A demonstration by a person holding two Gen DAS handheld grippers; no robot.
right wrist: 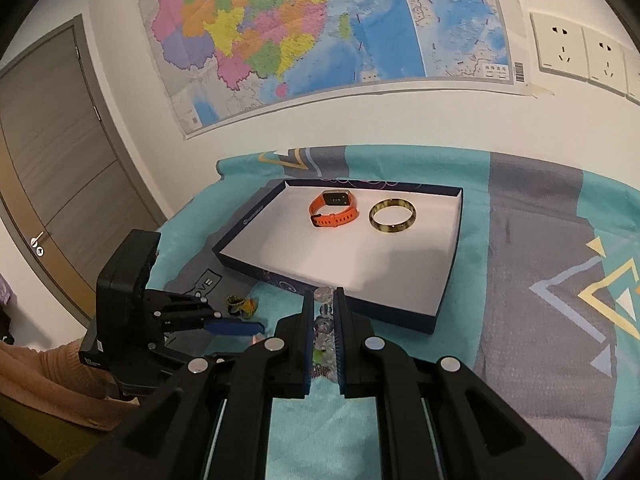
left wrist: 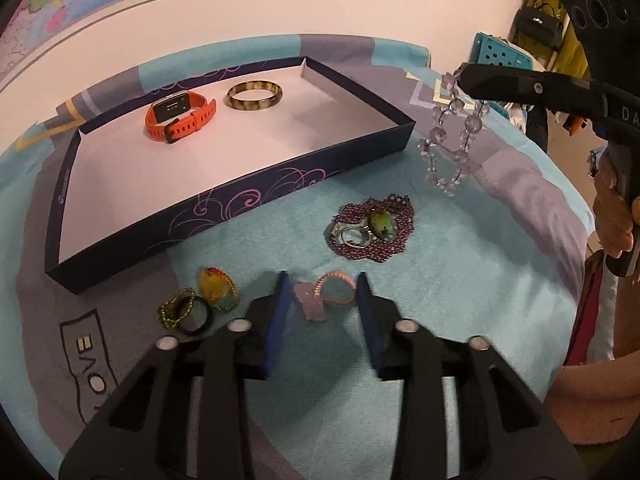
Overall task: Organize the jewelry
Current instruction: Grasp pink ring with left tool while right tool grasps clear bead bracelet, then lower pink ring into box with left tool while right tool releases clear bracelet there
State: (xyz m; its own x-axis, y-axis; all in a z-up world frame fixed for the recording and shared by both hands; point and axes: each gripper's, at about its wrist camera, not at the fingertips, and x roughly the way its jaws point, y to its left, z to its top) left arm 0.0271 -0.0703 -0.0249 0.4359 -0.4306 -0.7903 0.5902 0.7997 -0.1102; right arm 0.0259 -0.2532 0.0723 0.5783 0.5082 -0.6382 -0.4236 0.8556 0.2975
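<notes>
A dark blue box lid (left wrist: 248, 184) with a white inside holds an orange watch (left wrist: 180, 116) and a gold bangle (left wrist: 255, 96). My right gripper (left wrist: 464, 76) is shut on a clear crystal bead bracelet (left wrist: 452, 140) and holds it in the air right of the box; the beads show between its fingers (right wrist: 325, 320). My left gripper (left wrist: 323, 284) is open just above the cloth, with a pink ring with a pale charm (left wrist: 324, 294) between its fingertips. A purple bead bracelet with a green stone (left wrist: 374, 226), a yellow pendant (left wrist: 216, 286) and a dark ring (left wrist: 192, 314) lie on the cloth.
A teal and grey cloth (left wrist: 460, 280) covers the table. The box (right wrist: 344, 240), watch (right wrist: 334, 208) and bangle (right wrist: 392, 216) show in the right wrist view. A map (right wrist: 300, 32) and sockets (right wrist: 560, 48) are on the wall; a door (right wrist: 52, 168) is left.
</notes>
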